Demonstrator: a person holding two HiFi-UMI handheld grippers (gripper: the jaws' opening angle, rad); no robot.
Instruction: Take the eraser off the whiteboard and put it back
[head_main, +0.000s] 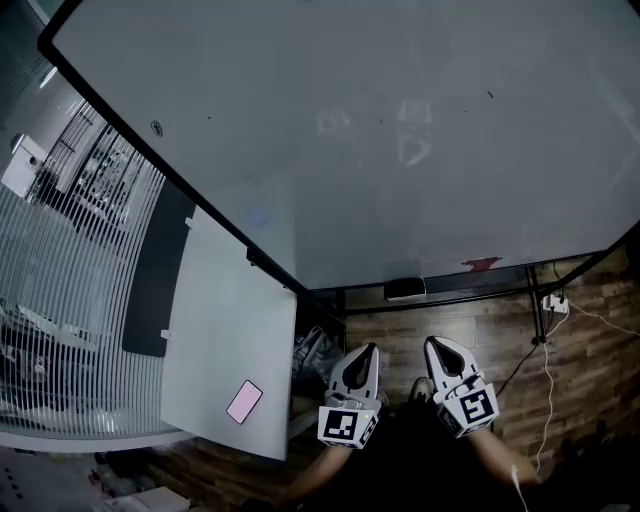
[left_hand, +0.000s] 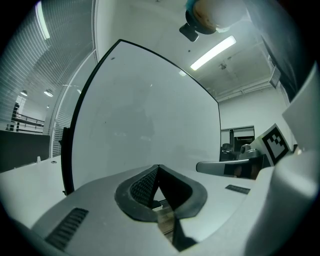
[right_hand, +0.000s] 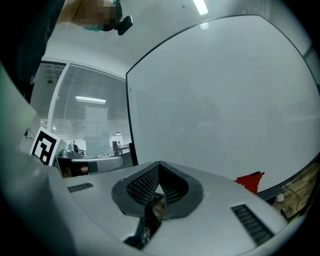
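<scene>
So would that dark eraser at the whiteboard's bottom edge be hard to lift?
The eraser looks small and blocky, so probably light and stiff. Flat-sided, it seems unlikely to roll. Slipperiness I cannot tell.

The left gripper and right gripper were held side by side, close together, low in the head view and pointing roughly level. Each had its jaws closed, tips touching, with nothing between them. Their marker cubes faced the camera.
</scene>
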